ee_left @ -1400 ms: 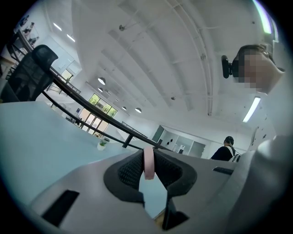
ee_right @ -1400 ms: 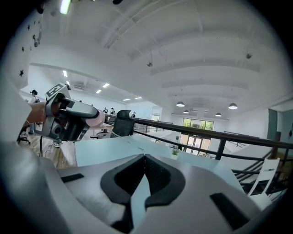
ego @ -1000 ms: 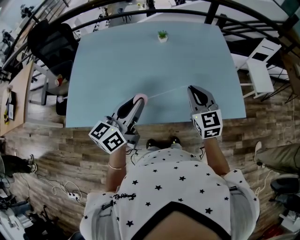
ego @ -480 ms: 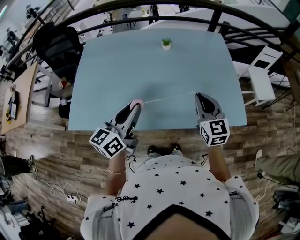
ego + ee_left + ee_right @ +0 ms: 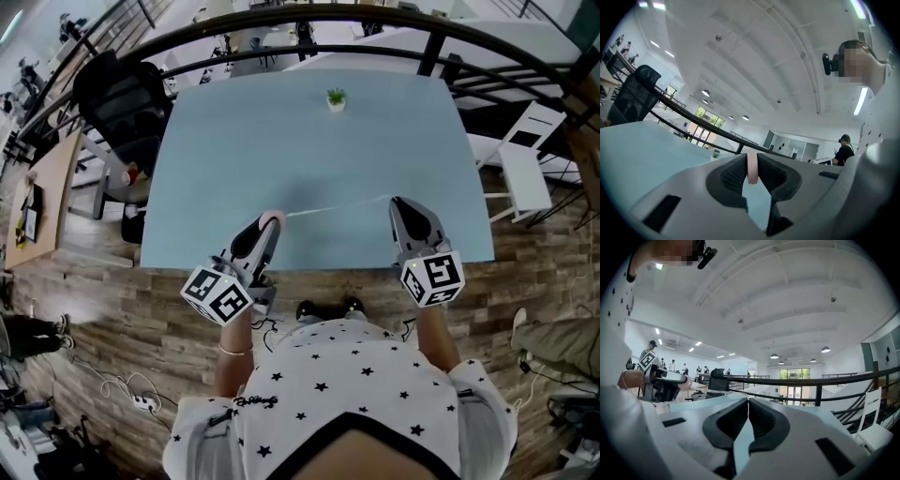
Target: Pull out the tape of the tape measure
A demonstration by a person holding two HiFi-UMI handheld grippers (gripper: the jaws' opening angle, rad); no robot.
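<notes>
A small pink tape measure [image 5: 273, 218] is held over the near edge of the light-blue table [image 5: 309, 150], with my left gripper [image 5: 268, 225] shut on it. In the left gripper view the pink case [image 5: 752, 168] stands edge-on between the dark pads [image 5: 733, 176]. A thin white tape [image 5: 337, 206] runs from the case to the tips of my right gripper [image 5: 397, 202], which is shut on its end. In the right gripper view the right gripper [image 5: 748, 416] has its jaws pressed together, and the left gripper [image 5: 665, 380] shows at the far left.
A small potted plant [image 5: 336, 98] stands near the table's far edge. A black office chair [image 5: 112, 89] is at the left, and a white chair [image 5: 527, 155] at the right. A dark railing [image 5: 309, 14] curves behind the table.
The right gripper has drawn a little further from the left one, and the stretch of tape between them is longer. The left gripper has kept its hold on the pink case.
</notes>
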